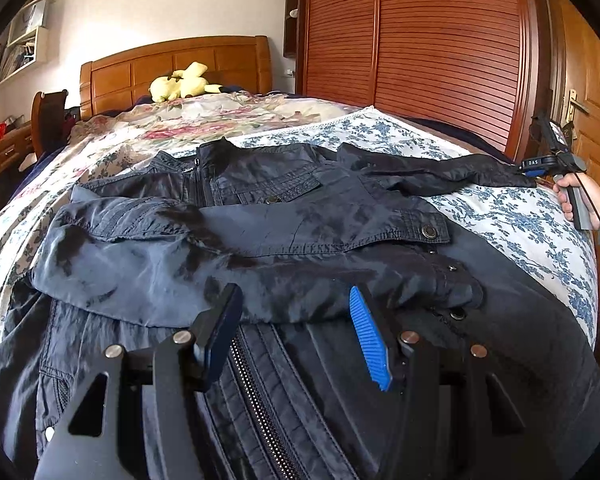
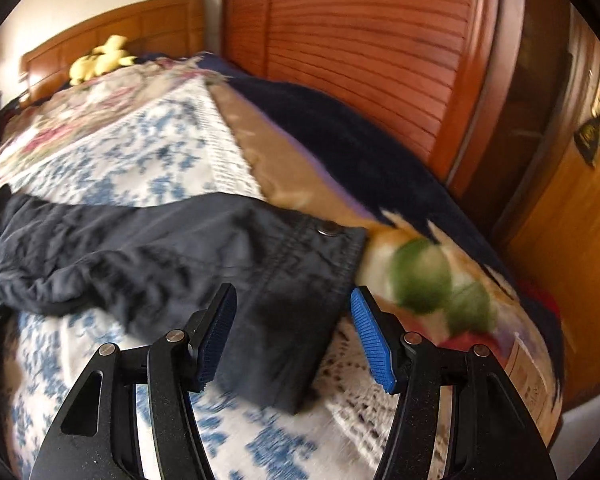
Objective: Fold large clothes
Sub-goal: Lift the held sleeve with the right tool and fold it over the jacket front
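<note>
A dark navy nylon jacket is being folded on a floral-covered bed. Both the left gripper and right gripper are being held apart, unclamped. The outstretched cuff is at risk of being missed or bunched.

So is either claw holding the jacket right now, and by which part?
Neither. The left claw stands open over the folded-in sleeve of the jacket. The right claw straddles the other sleeve's cuff, pads apart.
</note>
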